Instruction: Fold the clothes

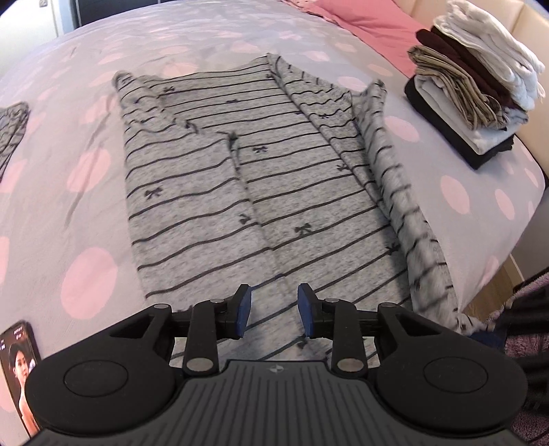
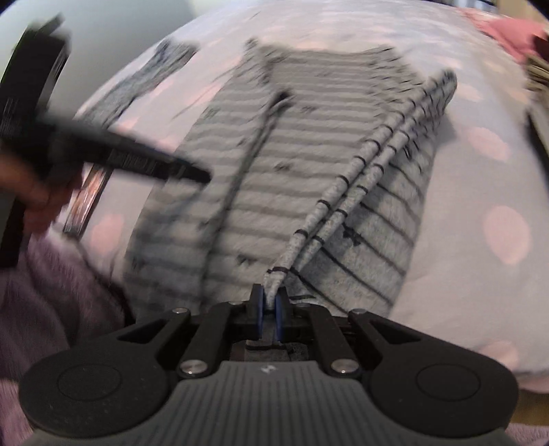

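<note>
A grey garment (image 1: 223,171) with thin dark stripes and small bows lies spread flat on the dotted bedspread (image 1: 85,212). My left gripper (image 1: 274,303) hovers over its near hem with blue pads apart and nothing pinched between them. The garment's right side (image 1: 405,206) is raised off the bed as a long fold. In the right wrist view, my right gripper (image 2: 269,300) is shut on the near end of that lifted edge of the garment (image 2: 343,192), which runs taut away from the jaws. The left gripper (image 2: 144,161) appears there as a dark blur at the left, held by a hand (image 2: 34,195).
A stack of folded clothes (image 1: 473,89) sits at the bed's right edge, with a pink pillow (image 1: 370,20) behind it. A phone (image 1: 17,370) lies near left. Another striped piece (image 1: 10,130) rests at the far left. A fuzzy purple sleeve (image 2: 51,291) fills the lower left.
</note>
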